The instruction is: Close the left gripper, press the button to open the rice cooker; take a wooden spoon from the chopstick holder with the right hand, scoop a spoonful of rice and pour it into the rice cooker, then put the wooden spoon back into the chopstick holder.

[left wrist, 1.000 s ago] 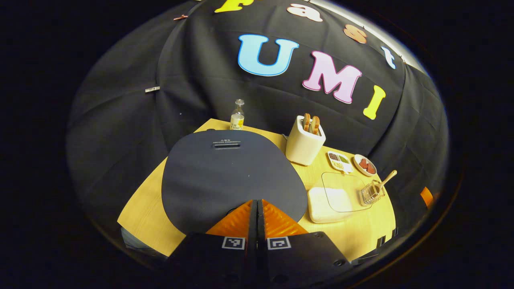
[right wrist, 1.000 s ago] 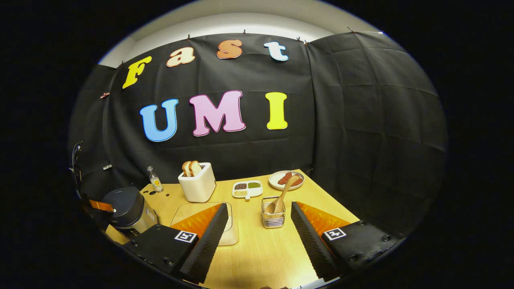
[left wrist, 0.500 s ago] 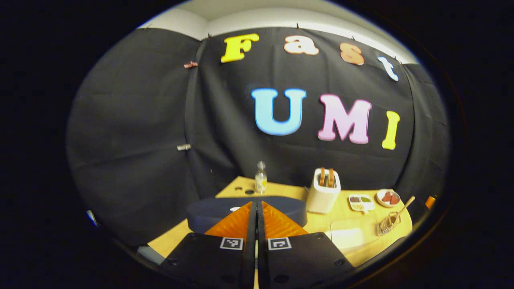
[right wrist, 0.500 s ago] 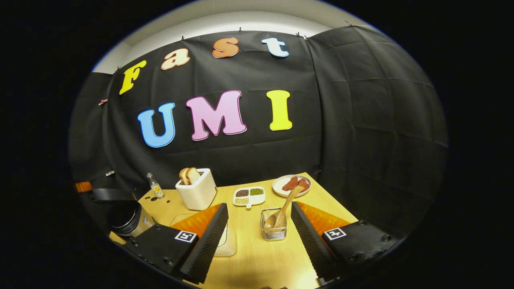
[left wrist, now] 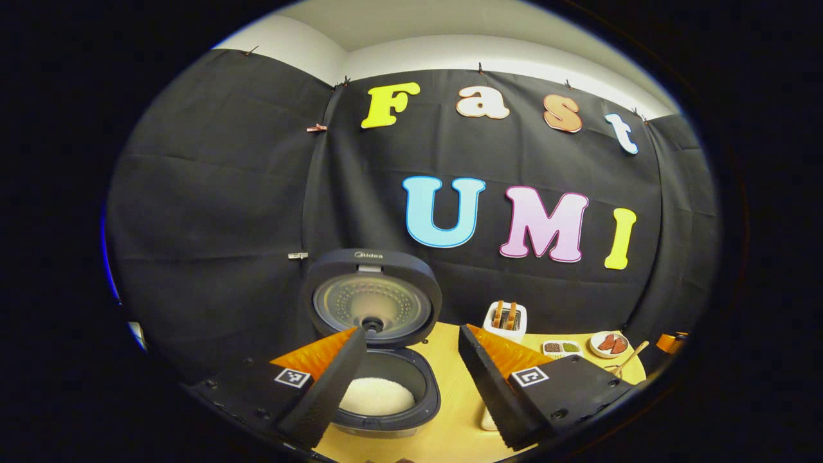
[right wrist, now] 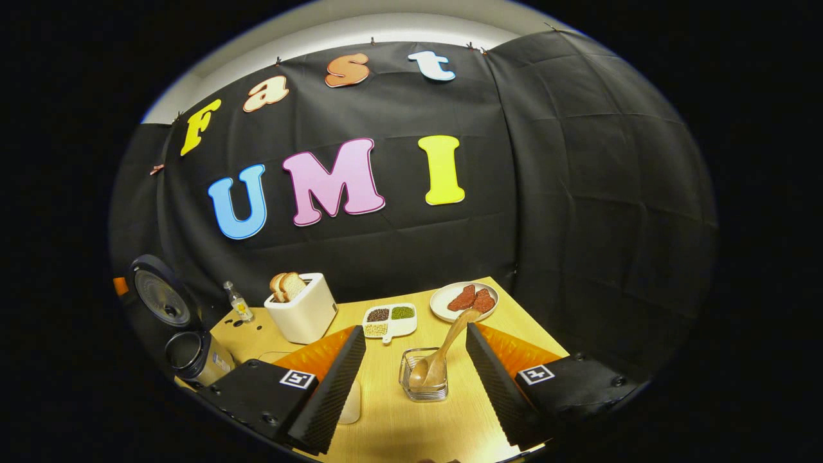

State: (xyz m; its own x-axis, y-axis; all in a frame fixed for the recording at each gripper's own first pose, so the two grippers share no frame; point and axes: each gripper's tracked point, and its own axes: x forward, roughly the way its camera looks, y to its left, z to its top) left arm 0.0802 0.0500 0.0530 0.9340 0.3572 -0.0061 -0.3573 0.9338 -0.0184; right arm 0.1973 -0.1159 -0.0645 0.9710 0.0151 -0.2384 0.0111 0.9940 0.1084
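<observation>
The rice cooker (left wrist: 379, 360) now stands open, its lid (left wrist: 371, 297) sprung upright since a moment ago, rice showing white in the pot. Your left gripper (left wrist: 405, 373), pressed shut on the button a second back, has drawn away with its jaws spread. Your right gripper (right wrist: 411, 379) hangs wide and empty; at its twelve o'clock the wooden spoon (right wrist: 443, 350) leans in the chopstick holder (right wrist: 424, 384), handle toward one o'clock. The button step looks done; the spoon likely comes next.

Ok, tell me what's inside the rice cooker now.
The rice cooker stands open; white rice lies in its pot. The left gripper's finger covers the pot's left part, so its depth is hidden.
</observation>
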